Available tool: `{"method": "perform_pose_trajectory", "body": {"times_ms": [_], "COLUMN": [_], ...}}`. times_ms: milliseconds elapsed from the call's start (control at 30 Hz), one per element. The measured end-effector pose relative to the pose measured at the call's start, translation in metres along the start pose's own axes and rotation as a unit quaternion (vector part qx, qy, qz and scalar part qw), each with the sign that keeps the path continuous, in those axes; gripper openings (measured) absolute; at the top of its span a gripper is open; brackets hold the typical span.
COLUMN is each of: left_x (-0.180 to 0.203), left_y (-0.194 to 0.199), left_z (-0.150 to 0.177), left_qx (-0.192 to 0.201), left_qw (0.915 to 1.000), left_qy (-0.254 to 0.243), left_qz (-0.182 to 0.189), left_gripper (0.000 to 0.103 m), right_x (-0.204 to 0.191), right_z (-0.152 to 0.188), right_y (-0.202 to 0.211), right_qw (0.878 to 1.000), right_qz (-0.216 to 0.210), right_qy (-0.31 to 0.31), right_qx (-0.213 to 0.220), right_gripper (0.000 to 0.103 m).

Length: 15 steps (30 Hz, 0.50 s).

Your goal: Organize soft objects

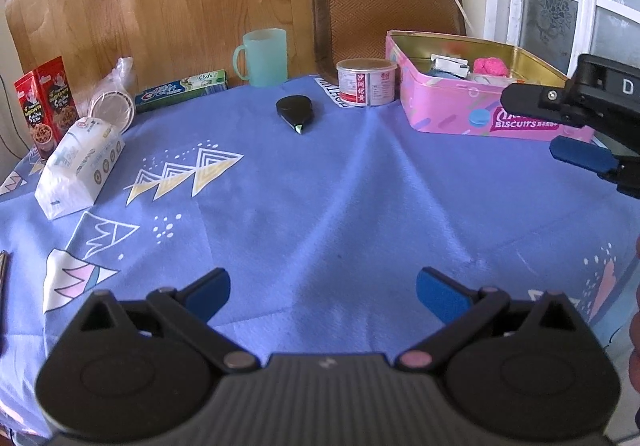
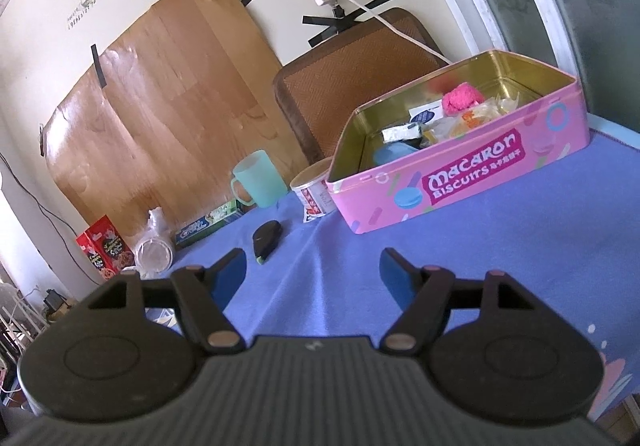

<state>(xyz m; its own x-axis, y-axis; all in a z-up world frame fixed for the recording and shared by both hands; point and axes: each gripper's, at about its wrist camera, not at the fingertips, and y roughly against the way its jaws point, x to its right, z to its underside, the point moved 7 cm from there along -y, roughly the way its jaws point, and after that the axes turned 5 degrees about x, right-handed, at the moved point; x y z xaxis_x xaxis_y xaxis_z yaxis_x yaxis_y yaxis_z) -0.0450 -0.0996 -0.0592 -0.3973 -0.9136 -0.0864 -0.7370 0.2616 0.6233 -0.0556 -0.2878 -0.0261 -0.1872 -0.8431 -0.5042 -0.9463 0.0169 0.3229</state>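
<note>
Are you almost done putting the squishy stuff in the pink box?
Partly. A pink fluffy ball and some packets already sit in the pink tin. Nothing is in hand: the left gripper and right gripper both have open, empty jaws. The tissue pack is still out on the blue cloth.

The left wrist view sits low over the blue tablecloth (image 1: 320,186), level, facing the wood-panelled wall, with the pink biscuit tin (image 1: 472,102) at two o'clock and the tissue pack (image 1: 80,166) at ten. The right wrist view looks from further right and nearer the tin (image 2: 460,174), rolled so the table slopes, the tin again at two o'clock. Both share the tin, green mug (image 1: 262,56) (image 2: 258,180), round can (image 1: 366,82) (image 2: 314,192) and black tape dispenser (image 1: 294,110) (image 2: 267,238).
</note>
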Motion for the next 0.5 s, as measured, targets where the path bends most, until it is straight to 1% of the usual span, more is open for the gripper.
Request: {"method": "perform_pose_trajectory", "body": {"times_ms": [233, 500], "left_x": [-0.0028, -0.0048], "left_y": [0.0030, 0.0027], "left_z": [-0.0009, 0.0015], "left_qx": [0.009, 0.004], "left_qw": [0.9999, 0.9999], "left_qy": [0.009, 0.014], "left_qz": [0.003, -0.001], "left_gripper": [0.103, 0.103], "right_x": [0.0001, -0.0005], "right_z": [0.0001, 0.0002], "right_y": [0.0004, 0.0020], "right_qw": [1.000, 1.000], "right_qz": [-0.004, -0.003], "right_qy": [0.006, 0.010], "right_qx": [0.000, 0.004], "right_gripper": [0.076, 0.076]}}
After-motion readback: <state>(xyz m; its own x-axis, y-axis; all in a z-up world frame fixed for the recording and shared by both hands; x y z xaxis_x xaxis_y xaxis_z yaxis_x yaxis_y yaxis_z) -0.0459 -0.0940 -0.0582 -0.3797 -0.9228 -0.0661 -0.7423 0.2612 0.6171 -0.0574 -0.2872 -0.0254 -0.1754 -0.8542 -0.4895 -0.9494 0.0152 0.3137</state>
